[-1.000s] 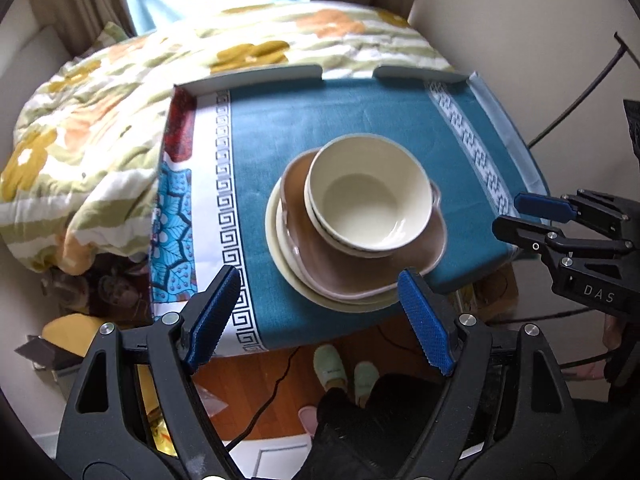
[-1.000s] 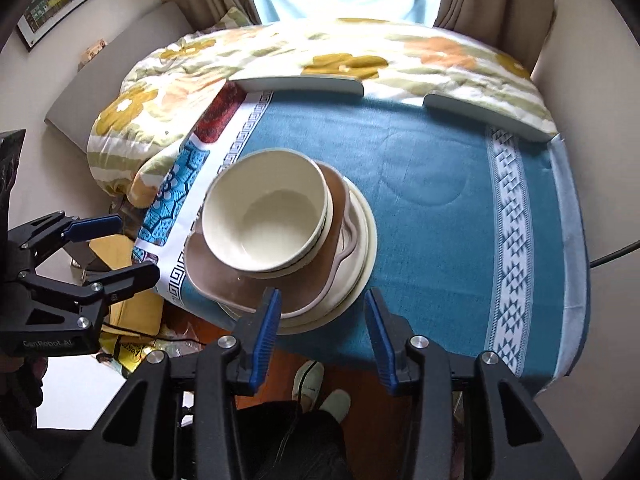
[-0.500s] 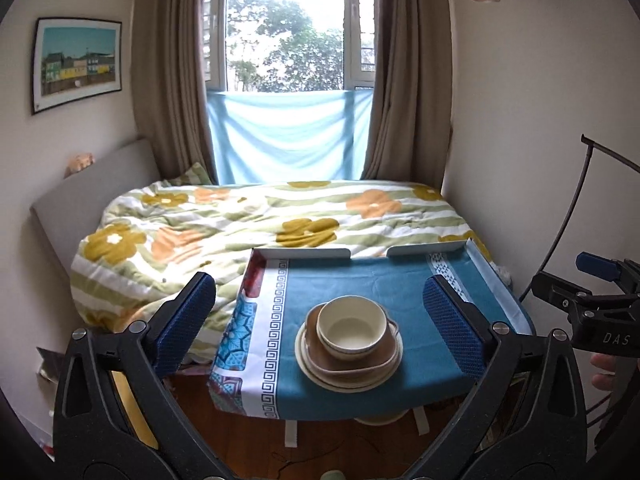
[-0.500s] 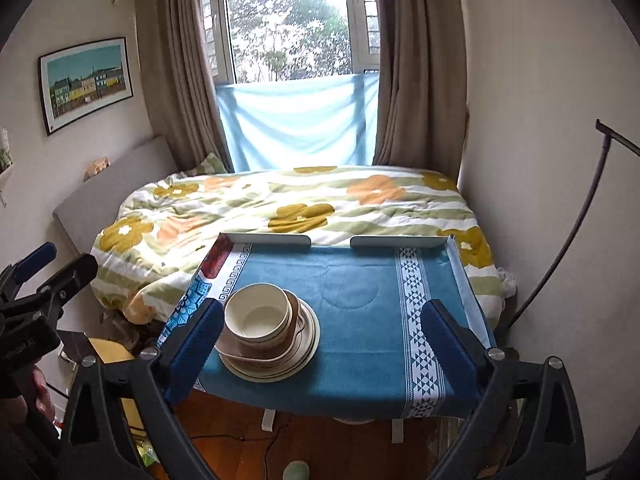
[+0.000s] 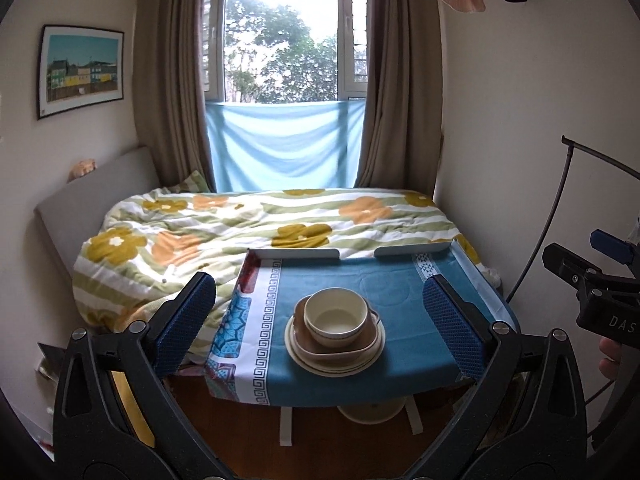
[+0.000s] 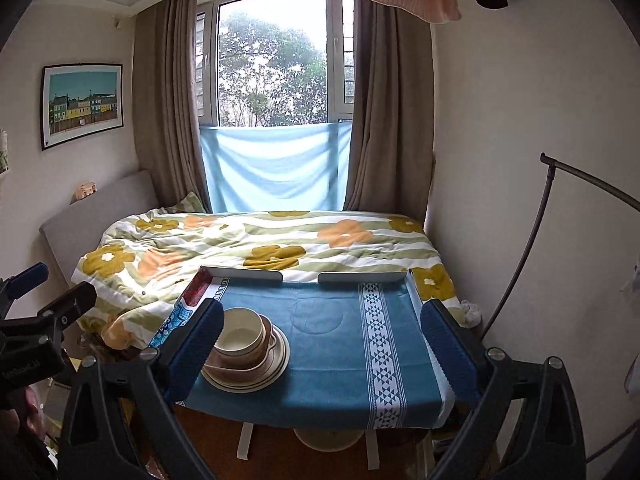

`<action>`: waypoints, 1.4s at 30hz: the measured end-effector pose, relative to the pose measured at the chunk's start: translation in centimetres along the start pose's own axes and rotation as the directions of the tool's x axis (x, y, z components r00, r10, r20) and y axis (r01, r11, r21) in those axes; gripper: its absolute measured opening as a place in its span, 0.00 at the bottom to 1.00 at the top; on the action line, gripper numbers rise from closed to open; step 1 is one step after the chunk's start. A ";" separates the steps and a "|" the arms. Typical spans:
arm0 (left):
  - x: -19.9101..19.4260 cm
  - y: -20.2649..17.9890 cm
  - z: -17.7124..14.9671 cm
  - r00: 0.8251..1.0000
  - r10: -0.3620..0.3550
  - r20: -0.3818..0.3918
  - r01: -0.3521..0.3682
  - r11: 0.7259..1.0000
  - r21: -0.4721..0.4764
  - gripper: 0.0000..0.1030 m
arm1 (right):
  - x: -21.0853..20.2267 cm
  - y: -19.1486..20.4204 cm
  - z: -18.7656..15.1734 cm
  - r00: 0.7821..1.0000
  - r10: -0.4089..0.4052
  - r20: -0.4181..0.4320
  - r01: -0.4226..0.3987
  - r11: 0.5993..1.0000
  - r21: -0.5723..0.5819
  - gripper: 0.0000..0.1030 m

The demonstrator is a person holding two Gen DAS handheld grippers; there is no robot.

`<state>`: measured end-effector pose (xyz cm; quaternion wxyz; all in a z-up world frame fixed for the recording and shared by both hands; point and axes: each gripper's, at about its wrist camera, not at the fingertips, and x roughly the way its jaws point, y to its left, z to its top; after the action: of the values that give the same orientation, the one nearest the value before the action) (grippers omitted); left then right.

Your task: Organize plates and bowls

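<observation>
Both the left hand-held gripper (image 5: 320, 328) and right hand-held gripper (image 6: 320, 344) have pulled back from the stack (image 5: 335, 330); jaws wider.

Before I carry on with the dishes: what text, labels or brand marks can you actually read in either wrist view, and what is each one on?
"DAS": white letters, cut off by the frame edge, on the black body of the right gripper, seen in the left wrist view.
Embossed lettering on the black body of the left gripper, seen in the right wrist view: too blurred to read.
Framed picture on the wall: no legible words.
Bowl, plates, tablecloth: patterns only, no text.

place: home bedroom | evidence: bed with floral duvet (image 5: 256, 232), curtained window (image 5: 280, 40), framed picture (image 5: 82, 70)
</observation>
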<state>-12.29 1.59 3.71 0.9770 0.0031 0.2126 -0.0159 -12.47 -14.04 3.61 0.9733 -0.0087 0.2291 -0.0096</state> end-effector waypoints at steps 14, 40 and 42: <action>-2.0 -0.3 0.1 0.999 0.008 0.046 -0.008 1.000 0.006 1.00 | -1.1 0.2 0.0 1.000 0.005 0.030 -0.005 1.000 0.004 0.95; -1.6 0.9 -0.1 0.999 0.010 0.041 -0.010 1.000 -0.020 1.00 | -0.7 0.8 0.1 1.000 -0.002 0.012 0.002 1.000 0.013 0.95; -1.5 1.1 -0.1 0.999 0.004 0.041 -0.003 1.000 -0.029 1.00 | -0.7 0.8 0.1 1.000 -0.003 0.014 0.002 1.000 0.011 0.95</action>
<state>-13.70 2.76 4.22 0.9812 -0.0111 0.1926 -0.0112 -13.03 -13.24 4.03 0.9750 -0.0036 0.2219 -0.0121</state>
